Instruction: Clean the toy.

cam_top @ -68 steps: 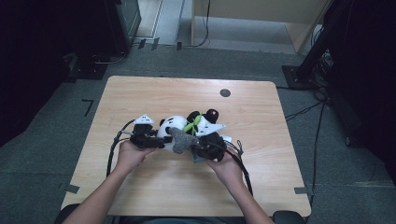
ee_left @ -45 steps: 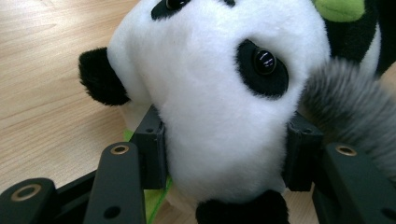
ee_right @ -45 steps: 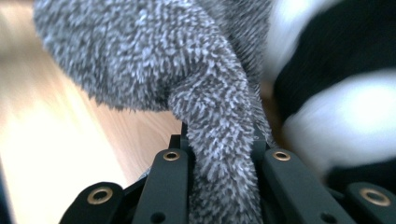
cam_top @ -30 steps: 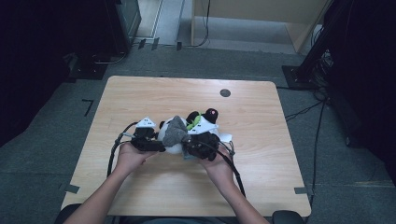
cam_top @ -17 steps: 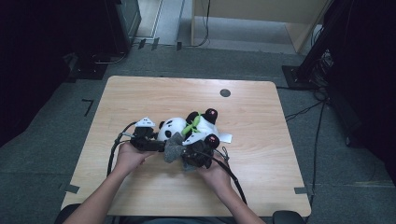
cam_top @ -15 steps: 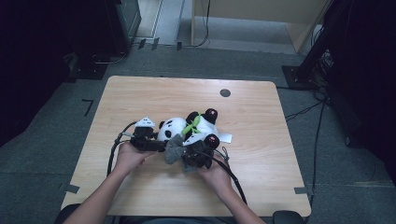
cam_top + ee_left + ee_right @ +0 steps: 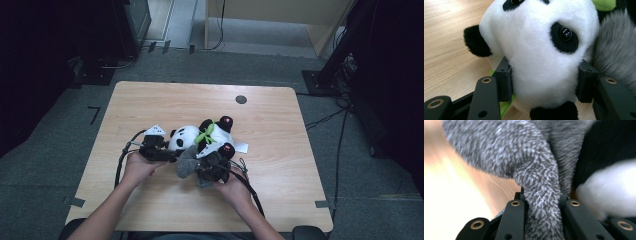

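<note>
My left tool [image 7: 544, 86] pinched the soft, light black-and-white plush panda [image 7: 541, 47] by its squashy head on the wooden worktop [image 7: 280, 150], right tool [image 7: 540, 202] clamped on the limp fuzzy grey cloth [image 7: 534, 170] beside it.

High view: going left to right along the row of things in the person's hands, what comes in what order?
Left gripper, shut on the panda's head → panda's white head → grey fuzzy cloth, pinched in the right gripper's jaws → panda's black foot with a red patch → white tag.
</note>
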Motion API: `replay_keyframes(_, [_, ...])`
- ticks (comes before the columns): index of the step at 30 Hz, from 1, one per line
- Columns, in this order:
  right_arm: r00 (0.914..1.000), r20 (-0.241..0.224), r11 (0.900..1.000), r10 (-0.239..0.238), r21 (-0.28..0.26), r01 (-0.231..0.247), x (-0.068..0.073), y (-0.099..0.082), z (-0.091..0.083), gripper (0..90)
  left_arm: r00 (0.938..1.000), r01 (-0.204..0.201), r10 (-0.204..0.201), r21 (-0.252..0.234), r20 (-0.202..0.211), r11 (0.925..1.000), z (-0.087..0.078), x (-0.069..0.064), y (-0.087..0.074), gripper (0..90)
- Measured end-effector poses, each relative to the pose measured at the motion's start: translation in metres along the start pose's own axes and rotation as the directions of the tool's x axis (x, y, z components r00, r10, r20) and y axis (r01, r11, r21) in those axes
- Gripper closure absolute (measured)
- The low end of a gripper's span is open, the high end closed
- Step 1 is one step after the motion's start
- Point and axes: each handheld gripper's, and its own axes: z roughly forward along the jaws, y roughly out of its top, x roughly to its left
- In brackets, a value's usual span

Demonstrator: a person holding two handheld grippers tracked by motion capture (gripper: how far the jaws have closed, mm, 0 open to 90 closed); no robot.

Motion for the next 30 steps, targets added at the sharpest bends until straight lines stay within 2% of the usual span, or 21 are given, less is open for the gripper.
replay_keyframes(2, [0.9999, 0.007, 0.9982, -0.008, -0.059, 0.009, 0.003, 0.007, -0.015, 78.4, 1.0000, -0.004, 0.004, -0.002, 0.000, 1.0000, 0.000, -0.001, 0.000, 44.5])
replay_keyframes(4, [0.9995, 0.027, 0.9924, -0.017, -0.121, 0.021, 0.005, 0.014, -0.029, 78.3, 1.0000, -0.005, 0.005, -0.002, -0.002, 1.0000, 0.000, -0.001, 0.000, 44.5])
replay_keyframes(7, [0.9934, 0.114, 0.9794, -0.012, -0.199, 0.034, 0.003, 0.021, -0.044, 77.8, 1.0000, -0.006, 0.006, -0.002, -0.003, 1.0000, 0.000, -0.002, -0.001, 44.5])
replay_keyframes(9, [0.9870, 0.160, 0.9747, 0.003, -0.221, 0.033, -0.003, 0.024, -0.046, 77.6, 0.9999, -0.011, 0.011, -0.002, -0.004, 0.9999, 0.000, -0.002, -0.001, 44.5])
replay_keyframes(10, [0.9859, 0.166, 0.9763, 0.023, -0.216, 0.014, -0.007, 0.024, -0.043, 77.6, 0.9998, -0.020, 0.020, -0.003, -0.007, 0.9998, 0.000, -0.003, -0.001, 44.5])
replay_keyframes(12, [0.9870, 0.157, 0.9792, 0.033, -0.203, 0.000, -0.014, 0.023, -0.034, 77.7, 0.9996, -0.028, 0.028, 0.004, -0.011, 0.9996, 0.001, -0.004, -0.001, 44.7])
replay_keyframes(14, [0.9913, 0.122, 0.9760, 0.051, -0.216, -0.024, -0.018, 0.020, -0.028, 78.2, 0.9997, -0.022, 0.022, 0.004, -0.007, 0.9997, 0.001, -0.003, -0.001, 44.7])
replay_keyframes(17, [0.9949, 0.083, 0.9776, 0.057, -0.207, -0.039, -0.021, 0.017, -0.027, 78.4, 0.9998, -0.022, 0.022, 0.006, -0.001, 0.9997, 0.001, -0.002, -0.001, 44.6])
replay_keyframes(21, [0.9968, 0.072, 0.9839, 0.035, -0.178, -0.022, -0.018, 0.010, -0.023, 78.5, 0.9999, -0.010, 0.010, 0.006, 0.005, 0.9999, 0.001, -0.001, -0.001, 44.3])
replay_keyframes(25, [0.9971, 0.076, 0.9925, 0.006, -0.122, 0.003, -0.011, 0.004, -0.014, 78.7, 1.0000, -0.003, 0.003, 0.004, 0.009, 1.0000, 0.001, 0.000, -0.001, 44.2])
replay_keyframes(30, [0.9985, 0.054, 0.9977, 0.009, -0.068, -0.005, -0.012, -0.003, -0.006, 78.8, 0.9998, 0.008, -0.008, 0.006, 0.019, 1.0000, 0.000, 0.002, 0.000, 44.2])
